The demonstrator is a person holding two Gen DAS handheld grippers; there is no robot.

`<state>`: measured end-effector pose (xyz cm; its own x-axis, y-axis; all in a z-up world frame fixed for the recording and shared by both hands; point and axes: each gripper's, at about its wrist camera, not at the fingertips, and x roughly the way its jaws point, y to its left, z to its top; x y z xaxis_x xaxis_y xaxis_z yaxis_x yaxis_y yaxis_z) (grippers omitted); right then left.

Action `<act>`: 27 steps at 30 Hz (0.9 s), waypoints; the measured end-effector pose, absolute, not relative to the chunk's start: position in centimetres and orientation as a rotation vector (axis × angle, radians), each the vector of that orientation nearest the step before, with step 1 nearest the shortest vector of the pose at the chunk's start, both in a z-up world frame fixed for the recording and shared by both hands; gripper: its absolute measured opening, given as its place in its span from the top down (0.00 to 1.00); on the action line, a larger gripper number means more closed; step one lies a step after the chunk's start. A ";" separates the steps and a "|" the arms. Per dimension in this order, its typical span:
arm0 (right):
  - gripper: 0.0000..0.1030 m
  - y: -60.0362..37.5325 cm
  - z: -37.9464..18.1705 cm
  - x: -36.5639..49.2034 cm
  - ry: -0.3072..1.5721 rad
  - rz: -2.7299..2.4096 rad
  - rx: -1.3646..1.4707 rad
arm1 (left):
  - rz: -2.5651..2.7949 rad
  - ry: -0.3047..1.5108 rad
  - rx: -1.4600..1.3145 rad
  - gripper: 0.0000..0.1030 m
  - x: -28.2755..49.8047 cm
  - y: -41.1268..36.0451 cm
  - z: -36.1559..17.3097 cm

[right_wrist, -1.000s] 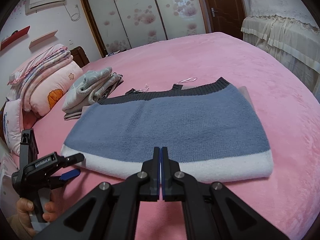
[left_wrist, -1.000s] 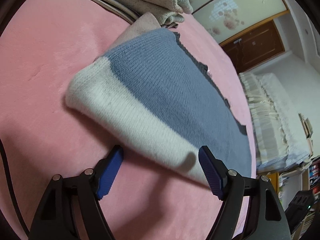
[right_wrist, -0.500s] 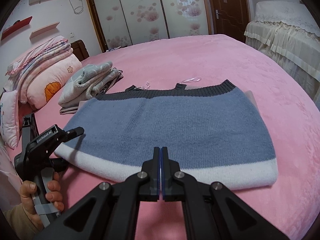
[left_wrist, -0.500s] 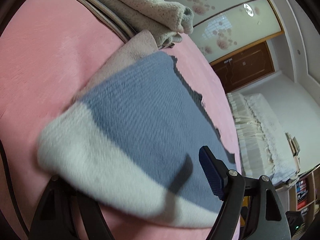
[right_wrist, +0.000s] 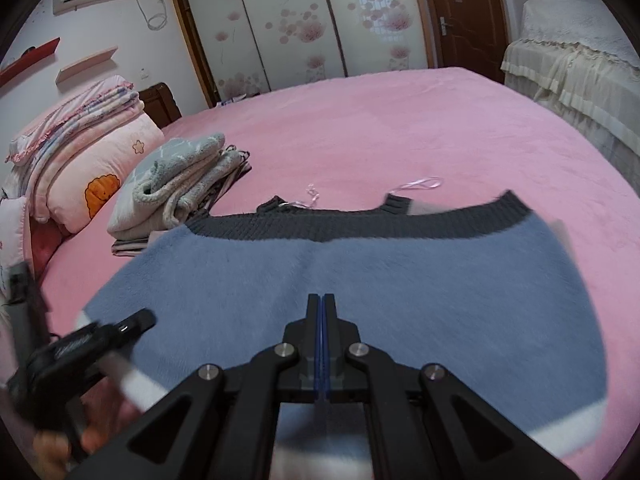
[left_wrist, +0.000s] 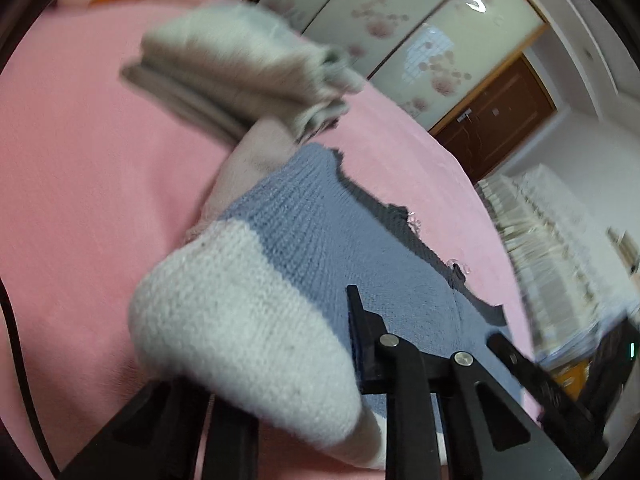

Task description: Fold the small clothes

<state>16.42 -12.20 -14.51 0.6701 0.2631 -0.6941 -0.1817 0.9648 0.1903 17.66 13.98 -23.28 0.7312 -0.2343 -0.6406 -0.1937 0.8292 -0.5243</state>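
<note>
A small knit sweater [right_wrist: 360, 280], blue with a white hem band and a dark grey top edge, lies on the pink bed [right_wrist: 400, 128]. In the left wrist view the white hem corner [left_wrist: 248, 328] bulges up between my fingers. My left gripper [left_wrist: 320, 360] is shut on that hem corner; it also shows in the right wrist view [right_wrist: 104, 340], at the sweater's left end. My right gripper [right_wrist: 322, 340] is shut with its pads together, hovering over the near middle of the sweater, holding nothing I can see.
A stack of folded clothes [right_wrist: 180, 184] lies at the back left of the bed, also visible in the left wrist view [left_wrist: 240, 72]. Pillows and quilts [right_wrist: 80, 152] are piled at the far left. A covered cabinet [right_wrist: 572, 72] stands right of the bed.
My left gripper moved in over the white hem corner and closed on it, lifting it. My right gripper stayed shut and moved forward over the sweater.
</note>
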 end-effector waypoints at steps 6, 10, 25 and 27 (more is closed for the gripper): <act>1.00 -10.4 -17.2 18.9 0.883 0.264 0.088 | 0.008 0.694 -0.467 0.83 16.9 12.4 -20.2; 1.00 -10.4 -18.0 19.1 0.908 0.276 0.078 | 0.016 0.651 -0.374 0.83 16.7 10.2 -18.3; 1.00 -22.7 -14.7 13.1 0.797 0.242 0.286 | -0.145 0.512 -0.106 0.83 17.9 -3.1 -11.1; 1.00 -24.7 -14.6 12.1 0.783 0.209 0.299 | -0.188 0.516 -0.083 0.83 18.1 -5.5 -10.9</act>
<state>12.08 -24.73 -14.61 0.6914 0.2940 -0.6600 -0.0744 0.9376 0.3397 18.07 -5.54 -10.92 0.8530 -0.1999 -0.4821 0.1580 0.9793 -0.1266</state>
